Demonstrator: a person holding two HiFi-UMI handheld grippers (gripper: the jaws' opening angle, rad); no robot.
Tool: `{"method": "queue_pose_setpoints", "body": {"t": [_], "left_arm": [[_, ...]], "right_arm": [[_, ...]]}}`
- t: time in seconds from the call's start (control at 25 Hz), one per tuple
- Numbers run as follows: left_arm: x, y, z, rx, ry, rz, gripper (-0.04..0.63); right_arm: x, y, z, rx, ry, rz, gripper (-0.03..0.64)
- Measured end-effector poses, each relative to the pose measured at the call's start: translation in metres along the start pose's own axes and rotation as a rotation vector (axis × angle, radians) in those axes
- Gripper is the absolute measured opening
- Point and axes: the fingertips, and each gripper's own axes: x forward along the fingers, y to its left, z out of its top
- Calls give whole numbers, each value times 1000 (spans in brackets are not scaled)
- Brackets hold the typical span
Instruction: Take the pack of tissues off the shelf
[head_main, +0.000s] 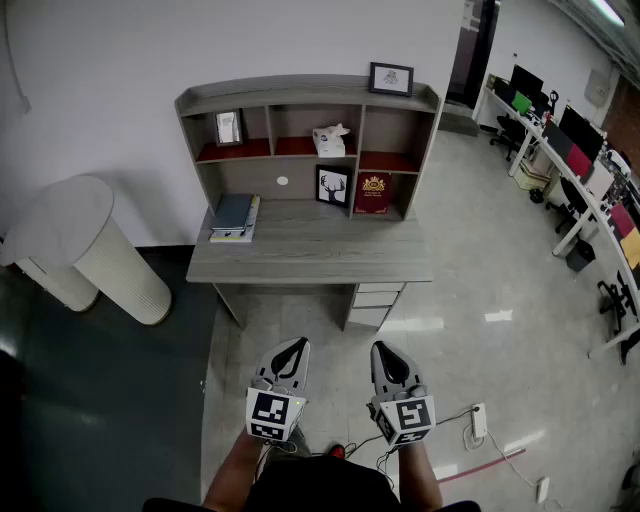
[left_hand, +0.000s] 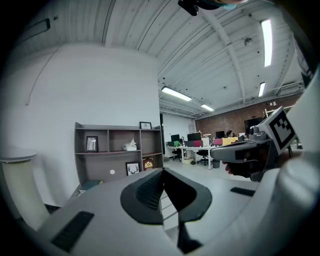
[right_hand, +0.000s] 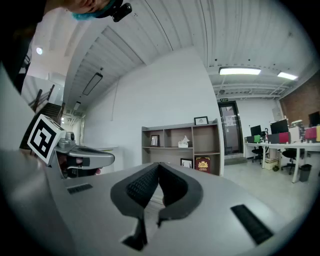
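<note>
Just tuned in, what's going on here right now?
A person stands well back from the desk with a gripper in each hand. The left gripper and the right gripper both have their fingers shut on nothing, and both point toward the shelf. The pack of tissues sits untouched in the middle upper compartment.
</note>
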Motion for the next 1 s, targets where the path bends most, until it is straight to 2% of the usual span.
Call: {"method": "queue_pose_setpoints", "body": {"t": [0.4,1.0], "left_arm": [[27,35,8,-6,3,5,6],[67,147,31,-5,-23,-41,6]], "right_arm": [[44,-1,3,16,17,12,29],[148,26,33,15,21,-57,29]]}}
